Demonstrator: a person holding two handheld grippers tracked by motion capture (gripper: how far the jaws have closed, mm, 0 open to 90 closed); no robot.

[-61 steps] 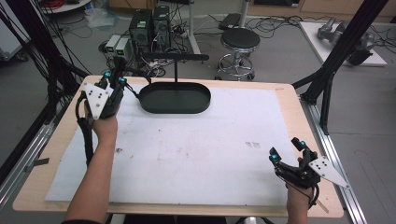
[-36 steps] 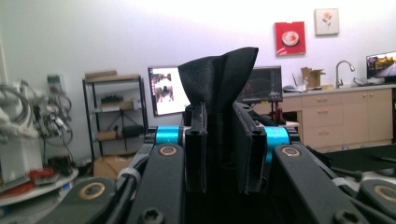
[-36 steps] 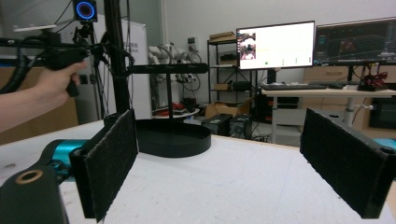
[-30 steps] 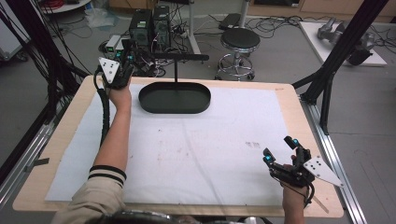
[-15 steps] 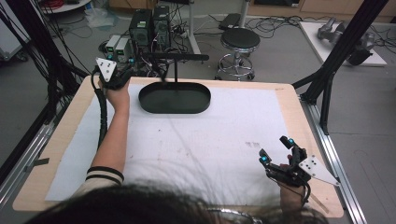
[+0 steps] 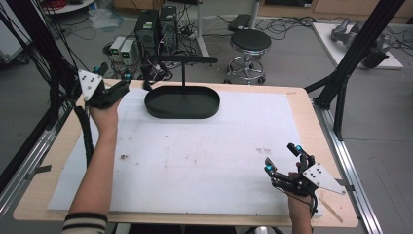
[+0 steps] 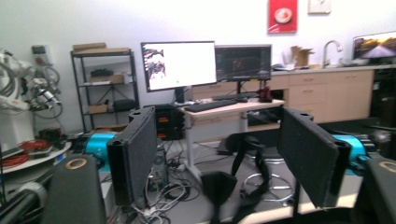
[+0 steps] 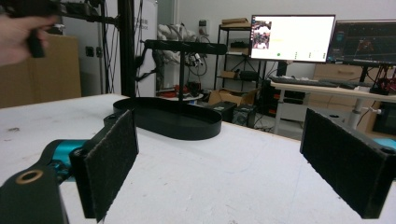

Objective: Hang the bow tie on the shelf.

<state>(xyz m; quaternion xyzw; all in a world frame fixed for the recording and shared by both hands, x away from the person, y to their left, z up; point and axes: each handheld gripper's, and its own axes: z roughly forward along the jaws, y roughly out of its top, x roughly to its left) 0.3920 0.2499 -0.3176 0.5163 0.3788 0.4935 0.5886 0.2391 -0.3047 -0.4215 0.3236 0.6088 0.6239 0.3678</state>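
Since the earlier frame my left tongs [image 6: 118, 91] have moved up from the surface [image 6: 204, 156] toward its far left corner, beside the black oval tray [image 6: 182, 103] with its T-shaped stand [image 6: 181, 60]. I judge this a reach toward the stand. The right tongs [image 6: 283, 165] wait low near the front right edge. Both tongs stand wide open, holding nothing.
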